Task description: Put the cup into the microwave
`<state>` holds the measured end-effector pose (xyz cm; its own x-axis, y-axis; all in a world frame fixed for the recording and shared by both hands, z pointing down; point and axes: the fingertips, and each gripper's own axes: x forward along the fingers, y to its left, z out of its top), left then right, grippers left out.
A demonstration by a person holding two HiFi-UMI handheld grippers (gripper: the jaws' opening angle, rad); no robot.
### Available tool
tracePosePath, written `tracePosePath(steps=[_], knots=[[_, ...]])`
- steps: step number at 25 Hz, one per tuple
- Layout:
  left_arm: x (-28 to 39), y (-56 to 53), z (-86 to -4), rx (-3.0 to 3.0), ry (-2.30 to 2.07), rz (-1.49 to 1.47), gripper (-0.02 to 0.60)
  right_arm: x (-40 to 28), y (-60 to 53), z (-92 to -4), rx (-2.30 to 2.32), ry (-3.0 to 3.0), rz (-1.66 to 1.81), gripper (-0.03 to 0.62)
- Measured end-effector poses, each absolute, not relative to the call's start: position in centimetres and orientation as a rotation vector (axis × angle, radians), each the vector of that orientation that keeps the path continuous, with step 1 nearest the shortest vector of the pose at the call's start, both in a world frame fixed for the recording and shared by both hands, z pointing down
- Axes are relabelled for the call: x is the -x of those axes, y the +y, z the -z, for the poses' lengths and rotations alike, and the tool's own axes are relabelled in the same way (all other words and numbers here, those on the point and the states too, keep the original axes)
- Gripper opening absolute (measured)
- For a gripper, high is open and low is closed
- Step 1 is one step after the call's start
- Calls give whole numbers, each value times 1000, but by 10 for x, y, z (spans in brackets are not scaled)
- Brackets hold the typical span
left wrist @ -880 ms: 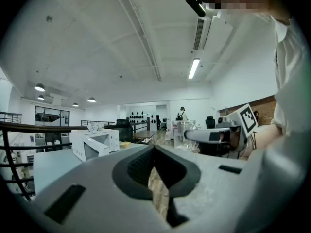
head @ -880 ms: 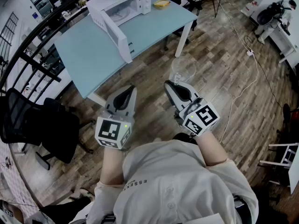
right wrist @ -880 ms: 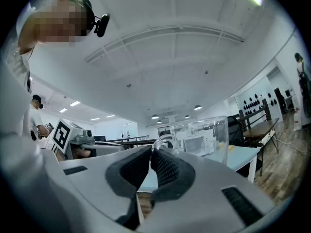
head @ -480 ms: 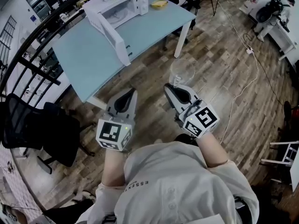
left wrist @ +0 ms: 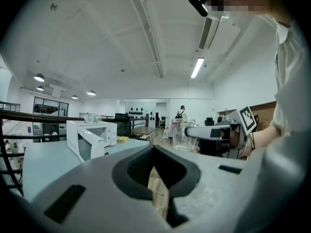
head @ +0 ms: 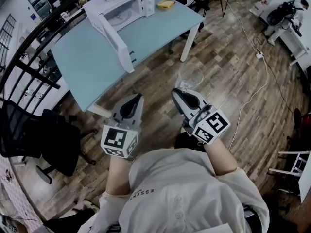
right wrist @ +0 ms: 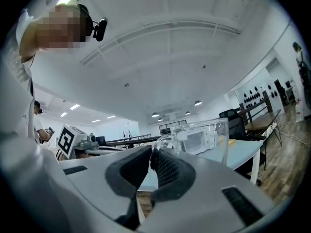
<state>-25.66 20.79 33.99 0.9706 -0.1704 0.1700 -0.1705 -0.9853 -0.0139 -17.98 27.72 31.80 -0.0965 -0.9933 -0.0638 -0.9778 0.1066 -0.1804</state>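
Note:
A clear glass cup [head: 190, 75] hangs over the wooden floor, and my right gripper [head: 176, 91] is shut on its handle. In the right gripper view the cup [right wrist: 208, 139] stands upright just past the jaws, with the handle pinched between the pads. My left gripper [head: 138, 97] is level beside it, shut and empty; its tips meet in the left gripper view [left wrist: 154, 148]. The white microwave [head: 124, 8] stands at the far end of the light blue table [head: 82, 67], its door [head: 115, 35] swung wide open. Both grippers are short of the table's near edge.
A yellow object [head: 167, 4] lies on the table right of the microwave. A black office chair [head: 43, 140] stands at the left beside a dark railing [head: 26, 69]. A white cable [head: 257, 81] runs across the floor at the right. A person [head: 286, 13] is at the far right.
The table and microwave have slid a little to the left in the head view. Both grippers keep the same pose, and the cup stays in the right one.

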Motion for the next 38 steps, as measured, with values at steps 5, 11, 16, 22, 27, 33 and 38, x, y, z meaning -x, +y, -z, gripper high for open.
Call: tracePosePath(steps=[5,11,16,22,27,33,38], knots=[[223,188,-347,-3101,-338,-267,0,143,257,-327,1953,2254,157,25],[150,156,-345,-3075,-488,-250,0,65,219,-326,1847,2349,159,25],[76,130,-351,-3047,-598,-315,0,-12,178,-328,1719,2462,201,25],[0,93,-350,-2984,-772,-302,0,-89,136,-331,1599,2584,230,25],[-37,73,-365,-2921,-820,-357,0,-132,107,-343,1532,2649,271,25],[-53,39,-381,-2862,-878,-381,0,-151,66,-360,1462,2698,328,25],[-65,-11,-382,-2858,-919,-324,0,-153,13,-366,1382,2762,328,25]])
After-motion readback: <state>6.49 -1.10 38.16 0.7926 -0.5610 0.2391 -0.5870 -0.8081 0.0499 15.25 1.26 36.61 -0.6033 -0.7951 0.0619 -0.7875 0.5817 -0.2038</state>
